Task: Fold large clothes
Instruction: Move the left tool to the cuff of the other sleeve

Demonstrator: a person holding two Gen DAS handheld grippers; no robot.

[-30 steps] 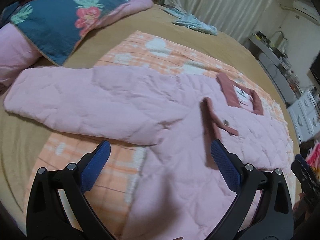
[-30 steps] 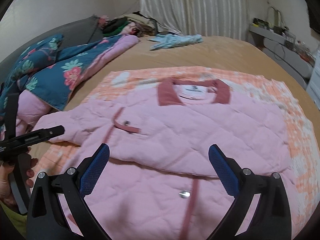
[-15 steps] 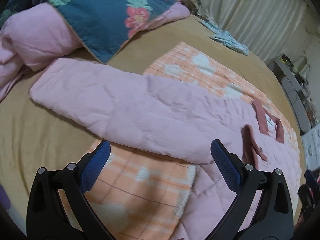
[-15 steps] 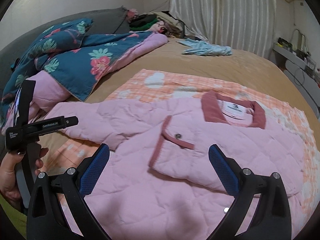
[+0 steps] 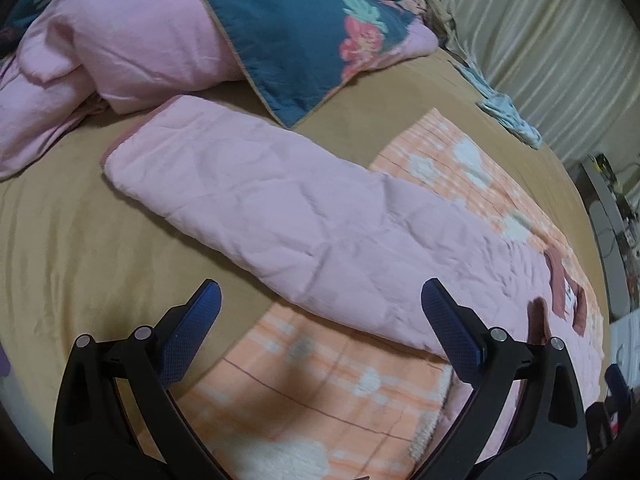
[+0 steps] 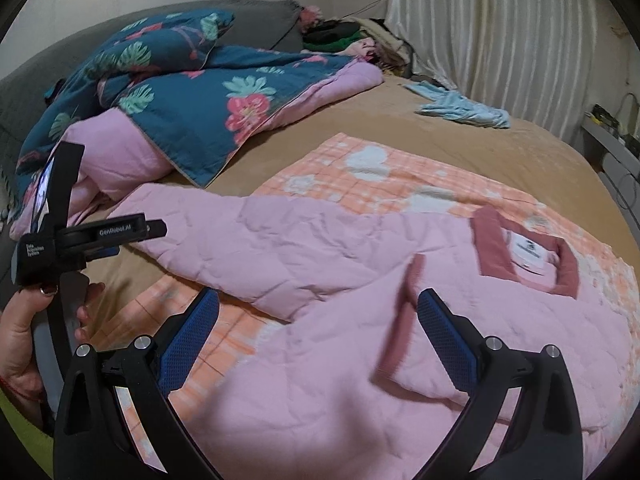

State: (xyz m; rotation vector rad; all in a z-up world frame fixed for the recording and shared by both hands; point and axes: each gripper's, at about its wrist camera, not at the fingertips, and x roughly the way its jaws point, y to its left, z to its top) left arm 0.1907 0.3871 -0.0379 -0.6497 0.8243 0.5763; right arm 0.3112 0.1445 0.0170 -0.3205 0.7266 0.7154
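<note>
A pink quilted jacket (image 6: 360, 340) with a dark pink collar (image 6: 492, 248) lies flat on an orange checked blanket (image 6: 380, 176) on the bed. Its left sleeve (image 5: 260, 200) stretches out over the tan sheet, cuff toward the bedding pile. My left gripper (image 5: 320, 328) is open and empty, just short of the sleeve's lower edge. It also shows in the right wrist view (image 6: 132, 232), held in a hand at the left. My right gripper (image 6: 320, 336) is open and empty above the jacket's front, near the armpit.
A blue floral quilt with pink lining (image 6: 192, 100) is heaped at the head of the bed, close to the sleeve cuff. A light blue garment (image 6: 464, 108) lies at the far side by the curtain (image 6: 500, 32). A cabinet (image 5: 608, 220) stands at the right.
Both grippers have swung left. The left one now faces the outstretched sleeve and its cuff; the right one has shifted from the jacket's middle toward its left side. Both stayed open.
</note>
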